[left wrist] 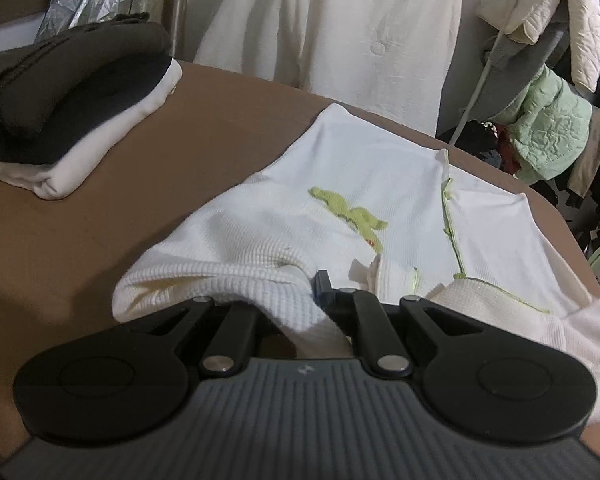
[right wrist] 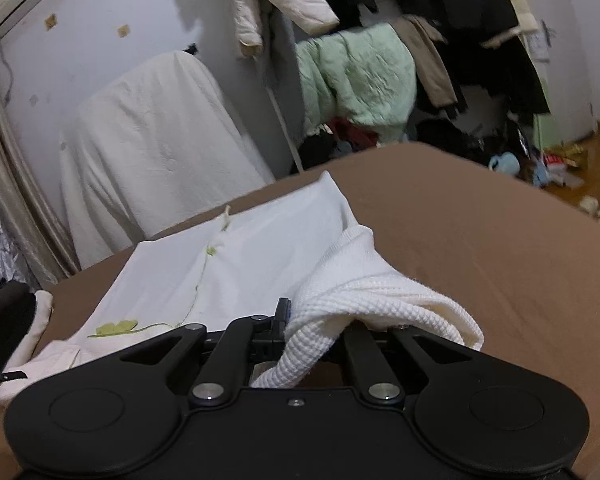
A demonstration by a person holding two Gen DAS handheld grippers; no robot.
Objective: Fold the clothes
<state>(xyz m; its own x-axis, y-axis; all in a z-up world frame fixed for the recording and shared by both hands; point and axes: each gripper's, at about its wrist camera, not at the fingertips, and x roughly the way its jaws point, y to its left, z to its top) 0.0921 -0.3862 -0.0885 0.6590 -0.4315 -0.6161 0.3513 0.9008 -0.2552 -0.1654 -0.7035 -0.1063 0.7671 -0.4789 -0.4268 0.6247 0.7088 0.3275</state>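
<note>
Left wrist view: my left gripper (left wrist: pixel 314 296) was pinching a bunched fold of the white waffle-knit top (left wrist: pixel 364 184) — cloth gathered over the fingers, only one dark fingertip (left wrist: pixel 322 280) showing beside it. The rest of the top lay spread on the brown bed cover (left wrist: pixel 187 152), green embroidery (left wrist: pixel 350 212) facing up, a green-trimmed edge running toward the far side. A stack of folded clothes (left wrist: pixel 71 120), dark pieces on a cream one, sat well apart on the cover. Right wrist view: my right gripper (right wrist: pixel 312 332) was clamped on another fold of the same top (right wrist: pixel 259 248) — the knit draped over its right finger and hung down between the linkages. The top stretched away from it across the cover (right wrist: pixel 480 240). A white cloth-draped object (right wrist: pixel 155 140) stood beyond the far edge.
</note>
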